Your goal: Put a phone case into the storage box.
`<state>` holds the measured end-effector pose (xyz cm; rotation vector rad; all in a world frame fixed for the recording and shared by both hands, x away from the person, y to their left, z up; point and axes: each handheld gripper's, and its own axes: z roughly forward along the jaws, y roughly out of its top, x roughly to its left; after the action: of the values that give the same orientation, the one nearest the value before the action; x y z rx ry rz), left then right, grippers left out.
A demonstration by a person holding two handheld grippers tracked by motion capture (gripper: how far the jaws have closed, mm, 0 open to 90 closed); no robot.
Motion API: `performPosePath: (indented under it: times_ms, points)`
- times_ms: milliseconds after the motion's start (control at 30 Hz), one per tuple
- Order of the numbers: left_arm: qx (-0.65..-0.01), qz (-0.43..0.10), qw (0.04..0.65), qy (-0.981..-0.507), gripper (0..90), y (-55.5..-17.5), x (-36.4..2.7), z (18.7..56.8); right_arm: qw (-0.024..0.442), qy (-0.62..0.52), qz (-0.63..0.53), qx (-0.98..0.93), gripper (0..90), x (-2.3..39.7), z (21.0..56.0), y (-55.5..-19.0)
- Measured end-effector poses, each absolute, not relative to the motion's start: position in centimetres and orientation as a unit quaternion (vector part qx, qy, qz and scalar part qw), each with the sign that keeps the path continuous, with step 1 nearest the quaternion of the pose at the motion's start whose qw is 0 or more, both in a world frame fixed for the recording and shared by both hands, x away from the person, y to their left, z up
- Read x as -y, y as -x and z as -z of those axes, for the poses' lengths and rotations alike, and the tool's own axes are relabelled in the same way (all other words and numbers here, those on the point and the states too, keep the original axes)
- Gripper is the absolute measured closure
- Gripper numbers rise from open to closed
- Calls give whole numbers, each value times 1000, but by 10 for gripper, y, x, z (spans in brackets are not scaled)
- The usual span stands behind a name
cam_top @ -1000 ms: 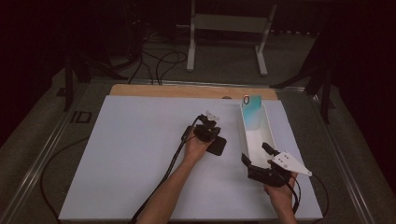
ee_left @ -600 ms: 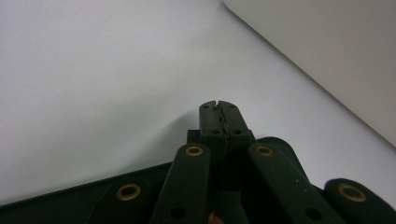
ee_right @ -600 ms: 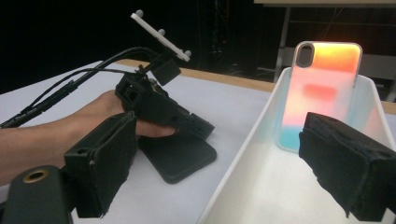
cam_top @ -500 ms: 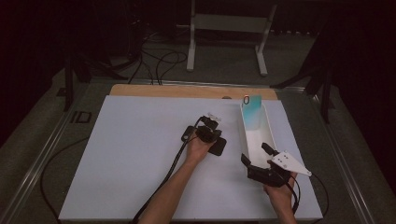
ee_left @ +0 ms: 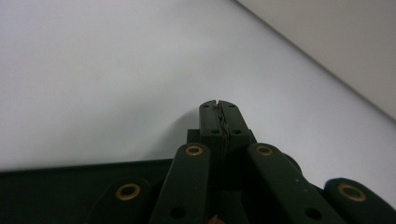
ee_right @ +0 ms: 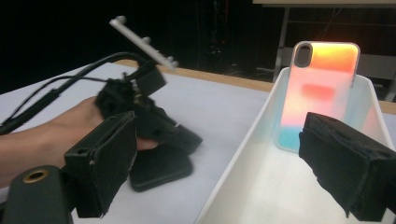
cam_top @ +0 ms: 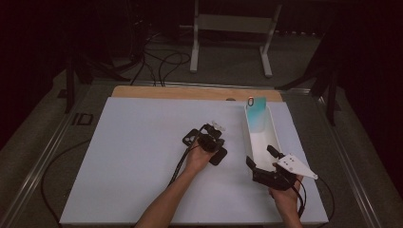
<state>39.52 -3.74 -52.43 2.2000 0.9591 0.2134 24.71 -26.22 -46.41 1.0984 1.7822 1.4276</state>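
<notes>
The right tongs (cam_top: 262,158) stand wide open at the near end of the long white tray (cam_top: 273,137), one jaw outside its left wall and the other over its inside, gripping nothing. Straight ahead of them, propped upright against the tray's far wall, is a phone case (ee_right: 318,95) — glossy, with an orange-to-teal sheen, rounded corners and an oval camera cut-out at its top left. To the left of those tongs, across the tray wall, the left tongs (ee_left: 219,112) are closed tight with nothing between the jaws, tips low over the white bench (cam_top: 138,142). Just under that hand lies a second case, a dark phone case (ee_right: 161,170), flat on the bench — matte, rounded at the corners.

Both cases should be light, thin shells, probably somewhat flexible, so a hard squeeze across the open middle could bow them. The glossy one looks slick; I'd take it by its long side edges, where the rim is stiffest, rather than by the face. The dark one lies flush on a smooth sheet, so a jaw must get under an edge first. The tray looks like thin rigid plastic, likely to slide if nudged.
</notes>
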Motion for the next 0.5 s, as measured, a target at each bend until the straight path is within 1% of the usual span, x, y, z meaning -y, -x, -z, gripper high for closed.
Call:
performPosePath:
  times_ms: [300, 500]
  points:
    - [-371, -74, 350, -857, 900, -364, 16, 522, 301, -411, -534, -675, 115, 258, 465, -248]
    - [-383, -69, 347, -854, 900, -340, -12, 520, 301, -412, -534, -675, 115, 258, 464, -247]
